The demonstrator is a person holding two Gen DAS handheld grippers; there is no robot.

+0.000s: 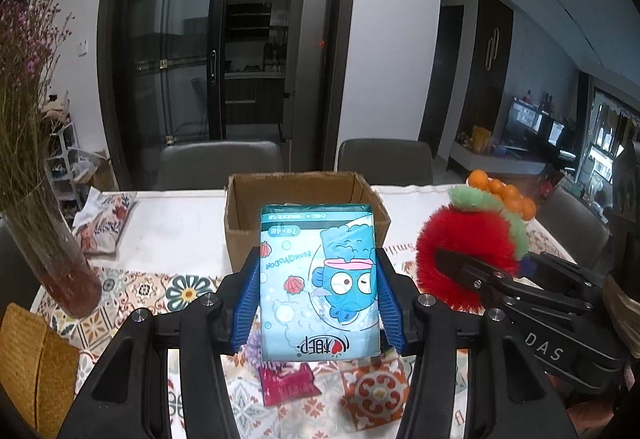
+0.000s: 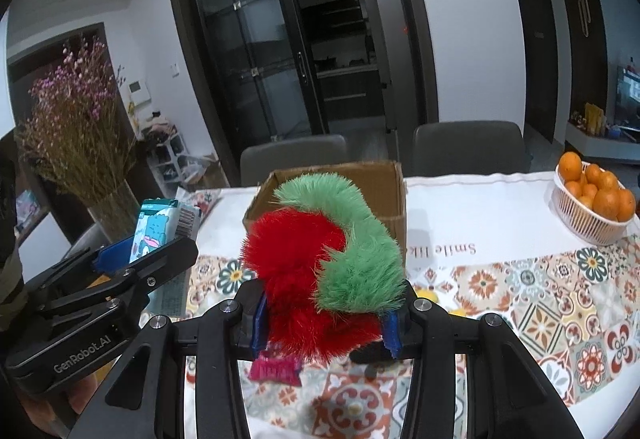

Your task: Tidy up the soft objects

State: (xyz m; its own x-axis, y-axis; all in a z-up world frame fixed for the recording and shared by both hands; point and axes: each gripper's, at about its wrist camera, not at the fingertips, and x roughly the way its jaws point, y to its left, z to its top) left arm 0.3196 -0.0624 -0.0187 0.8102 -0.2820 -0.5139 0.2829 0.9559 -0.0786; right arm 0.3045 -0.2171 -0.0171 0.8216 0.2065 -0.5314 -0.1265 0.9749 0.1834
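Left hand-held gripper clamps the tissue pack by its sides above the table, light and squashy; right hand-held gripper pinches the fluffy plush low down, box just beyond

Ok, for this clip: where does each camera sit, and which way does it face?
Left wrist: sits on the left gripper, facing across the table to the cardboard box; its jaws clamp the blue tissue pack.
Right wrist: sits on the right gripper, facing the same way; its jaws clamp the red and green plush.
Shared: box, both held items, pink packet, oranges, each other's gripper.
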